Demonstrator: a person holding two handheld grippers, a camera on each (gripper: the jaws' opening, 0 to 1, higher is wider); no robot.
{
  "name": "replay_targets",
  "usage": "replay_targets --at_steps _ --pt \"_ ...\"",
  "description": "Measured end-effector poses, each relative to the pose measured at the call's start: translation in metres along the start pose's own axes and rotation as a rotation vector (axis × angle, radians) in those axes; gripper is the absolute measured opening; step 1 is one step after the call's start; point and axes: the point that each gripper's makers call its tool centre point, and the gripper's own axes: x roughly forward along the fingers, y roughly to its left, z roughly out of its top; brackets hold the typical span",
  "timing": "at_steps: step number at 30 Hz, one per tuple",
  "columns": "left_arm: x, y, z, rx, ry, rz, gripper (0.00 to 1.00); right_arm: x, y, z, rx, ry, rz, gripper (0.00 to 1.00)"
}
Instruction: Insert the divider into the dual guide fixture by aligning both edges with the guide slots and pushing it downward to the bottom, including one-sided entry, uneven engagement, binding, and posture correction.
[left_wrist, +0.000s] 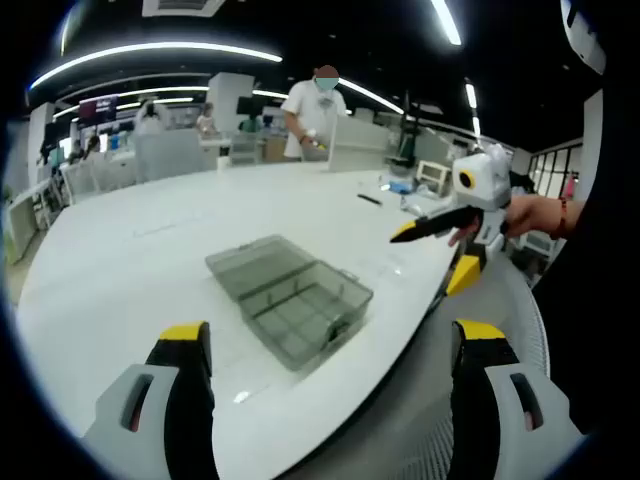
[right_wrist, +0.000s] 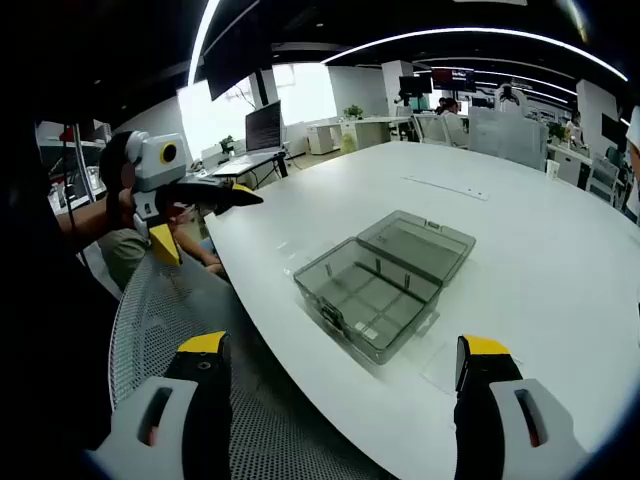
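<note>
Grey clear box (right_wrist: 385, 282) lid open, gridded inside | table (right_wrist: 520, 230) | both grippers wide

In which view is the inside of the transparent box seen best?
The right gripper view: the transparent box is larger there, its open tray facing the camera. The left gripper view shows the same box smaller, tray also visible.

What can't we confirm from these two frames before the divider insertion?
- Divider: no loose divider made out in either view; a faint clear sheet lies beside the open box, too transparent to identify.
- Guide slots: inside the box, too small and smoky to make out.
- Table near edge: cut off behind the left gripper and right gripper.
</note>
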Motion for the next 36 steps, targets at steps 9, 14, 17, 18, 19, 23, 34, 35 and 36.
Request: replay_targets --at_steps 9,14,17,18,19,23,34,35,36 --pt "0.004 -0.003 -0.003 -0.004 0.002 -0.001 0.99 0.0 -0.001 -0.003 0.006 0.005 -0.005 0.92" --pt "0.003 -0.004 -0.004 -0.004 0.003 -0.005 0.99 0.001 0.001 -0.003 0.008 0.003 -0.003 0.92" --pt "0.004 -0.003 -0.005 -0.006 0.007 -0.005 0.99 0.001 0.001 -0.003 0.008 0.006 -0.006 0.92" --pt "0.004 -0.003 -0.005 -0.006 0.007 -0.005 0.99 0.0 0.0 -0.002 0.01 0.001 -0.008 0.92" --pt "0.004 -0.002 -0.005 -0.007 0.005 -0.005 0.99 0.0 0.0 -0.002 0.012 -0.003 -0.01 0.92" --pt "0.007 -0.004 -0.003 -0.008 0.002 -0.012 0.99 -0.002 -0.001 -0.005 0.016 0.005 -0.014 0.92" --pt "0.016 -0.004 -0.002 0.002 0.012 -0.033 0.99 -0.005 -0.007 -0.009 0.034 0.014 -0.027 0.92" --pt "0.016 -0.004 -0.002 0.005 0.013 -0.034 0.99 -0.005 -0.006 -0.01 0.036 0.018 -0.027 0.91" --pt "0.017 -0.003 -0.002 0.005 0.014 -0.035 0.99 -0.005 -0.006 -0.012 0.037 0.029 -0.029 0.91"
